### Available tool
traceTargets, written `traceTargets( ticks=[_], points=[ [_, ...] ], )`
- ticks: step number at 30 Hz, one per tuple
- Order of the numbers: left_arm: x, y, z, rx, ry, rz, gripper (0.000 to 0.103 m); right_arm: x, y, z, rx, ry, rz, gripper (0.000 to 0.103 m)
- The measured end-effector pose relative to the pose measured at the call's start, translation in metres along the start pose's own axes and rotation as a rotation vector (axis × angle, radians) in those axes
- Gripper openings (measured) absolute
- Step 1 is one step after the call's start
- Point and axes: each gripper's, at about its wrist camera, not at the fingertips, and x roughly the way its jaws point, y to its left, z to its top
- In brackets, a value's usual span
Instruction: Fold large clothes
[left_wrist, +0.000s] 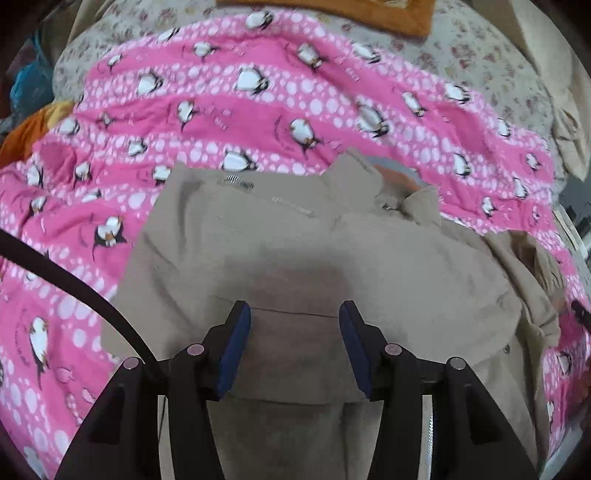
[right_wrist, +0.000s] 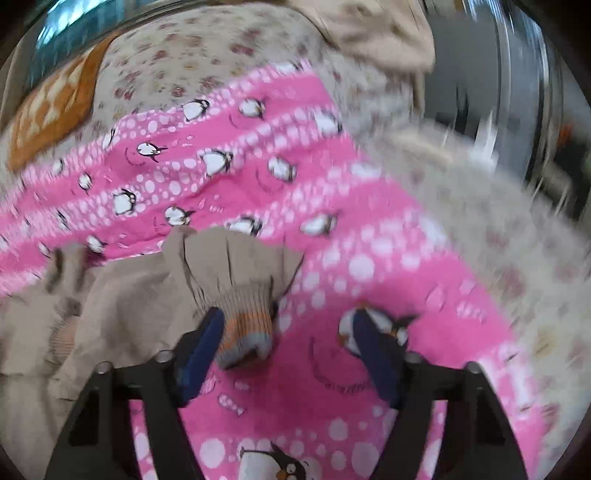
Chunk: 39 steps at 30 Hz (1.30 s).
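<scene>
A beige jacket lies on a pink penguin blanket, its zipper and collar toward the far side. My left gripper hovers over the jacket's near part, jaws open and empty. In the right wrist view the jacket's sleeve ends in a ribbed cuff with orange and grey stripes. My right gripper is open; the cuff lies beside its left finger, between the jaws. The rest of the jacket lies to the left.
The blanket covers a bed with a floral sheet. An orange cushion lies at the far edge and also shows in the right wrist view. A black cable crosses at left. The bed's edge drops off at right.
</scene>
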Motion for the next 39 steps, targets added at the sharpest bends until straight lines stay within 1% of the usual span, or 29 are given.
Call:
traceTargets(
  ticks=[2, 4, 5, 6, 7, 8, 9, 10, 11, 13, 14, 15, 16, 17, 18, 20, 23, 25, 26, 27, 29, 31, 32, 33, 35, 36, 37, 38, 39],
  points=[
    [0.005, 0.004, 0.001, -0.031, 0.011, 0.001, 0.032, 0.011, 0.010, -0.006, -0.026, 0.024, 0.061, 0.051],
    [0.005, 0.008, 0.001, -0.040, 0.010, 0.007, 0.032, 0.023, 0.025, -0.012, -0.075, 0.055, 0.063, 0.042],
    [0.005, 0.009, 0.000, -0.043, 0.008, 0.010, 0.032, 0.029, 0.032, -0.014, -0.082, 0.083, 0.083, 0.027],
    [0.004, 0.011, 0.000, -0.048, 0.006, 0.012, 0.032, 0.031, 0.036, -0.017, -0.072, 0.103, 0.116, 0.013],
    [0.005, 0.013, 0.001, -0.055, 0.008, 0.015, 0.032, 0.030, 0.039, -0.017, -0.046, 0.122, 0.151, 0.013],
    [0.007, 0.016, 0.001, -0.064, 0.013, 0.017, 0.032, 0.025, 0.041, -0.015, -0.009, 0.117, 0.177, 0.013],
    [0.008, 0.017, 0.000, -0.071, 0.017, 0.019, 0.032, 0.018, 0.042, -0.013, 0.038, 0.102, 0.218, 0.012],
    [0.009, 0.019, 0.000, -0.076, 0.023, 0.022, 0.032, 0.010, 0.040, -0.011, 0.108, 0.079, 0.282, 0.012],
    [0.010, 0.019, 0.000, -0.081, 0.028, 0.027, 0.032, -0.003, 0.037, -0.008, 0.231, 0.039, 0.401, 0.012],
    [0.012, 0.020, -0.001, -0.086, 0.029, 0.035, 0.032, -0.016, 0.036, -0.010, 0.414, -0.013, 0.585, 0.012],
    [0.012, 0.019, -0.001, -0.083, 0.029, 0.037, 0.032, -0.019, 0.041, -0.016, 0.537, -0.036, 0.709, 0.012],
    [0.012, 0.019, -0.001, -0.081, 0.028, 0.037, 0.032, -0.016, 0.048, -0.019, 0.603, -0.039, 0.772, 0.012],
    [0.011, 0.019, -0.002, -0.081, 0.027, 0.036, 0.032, -0.012, 0.059, -0.026, 0.667, -0.029, 0.831, 0.012],
    [0.011, 0.020, -0.002, -0.082, 0.027, 0.035, 0.032, -0.002, 0.078, -0.037, 0.731, 0.011, 0.895, 0.012],
    [0.011, 0.020, -0.002, -0.084, 0.028, 0.033, 0.032, 0.003, 0.091, -0.043, 0.757, 0.036, 0.914, 0.012],
    [0.010, 0.022, -0.002, -0.090, 0.028, 0.033, 0.032, 0.019, 0.135, -0.060, 0.790, 0.108, 0.943, 0.012],
    [0.011, 0.025, -0.001, -0.102, 0.026, 0.035, 0.032, 0.030, 0.190, -0.074, 0.749, 0.157, 0.969, 0.012],
    [0.011, 0.025, -0.001, -0.107, 0.025, 0.040, 0.032, 0.034, 0.215, -0.080, 0.725, 0.154, 0.984, 0.012],
    [0.011, 0.025, -0.001, -0.107, 0.025, 0.040, 0.032, 0.035, 0.227, -0.084, 0.698, 0.146, 0.980, 0.012],
    [0.011, 0.025, -0.001, -0.104, 0.025, 0.040, 0.032, 0.034, 0.236, -0.086, 0.657, 0.134, 0.956, 0.013],
    [0.010, 0.025, -0.001, -0.100, 0.025, 0.039, 0.032, 0.032, 0.246, -0.090, 0.572, 0.126, 0.855, 0.023],
    [0.011, 0.026, 0.000, -0.103, 0.029, 0.036, 0.032, 0.030, 0.247, -0.094, 0.505, 0.156, 0.758, 0.041],
    [0.011, 0.026, 0.000, -0.108, 0.029, 0.035, 0.032, 0.027, 0.242, -0.096, 0.488, 0.172, 0.723, 0.054],
    [0.011, 0.025, 0.001, -0.112, 0.028, 0.034, 0.032, 0.022, 0.237, -0.100, 0.459, 0.189, 0.682, 0.054],
    [0.011, 0.023, 0.001, -0.116, 0.028, 0.030, 0.032, 0.014, 0.228, -0.101, 0.393, 0.221, 0.638, 0.054],
    [0.011, 0.021, 0.001, -0.115, 0.029, 0.028, 0.032, 0.006, 0.225, -0.102, 0.334, 0.239, 0.606, 0.054],
    [0.011, 0.019, 0.000, -0.114, 0.028, 0.027, 0.032, -0.001, 0.225, -0.102, 0.264, 0.244, 0.571, 0.054],
    [0.011, 0.017, 0.000, -0.110, 0.028, 0.024, 0.032, -0.014, 0.229, -0.096, 0.117, 0.226, 0.496, 0.054],
    [0.011, 0.016, 0.000, -0.107, 0.029, 0.021, 0.032, -0.020, 0.232, -0.093, 0.027, 0.199, 0.449, 0.054]
  ],
)
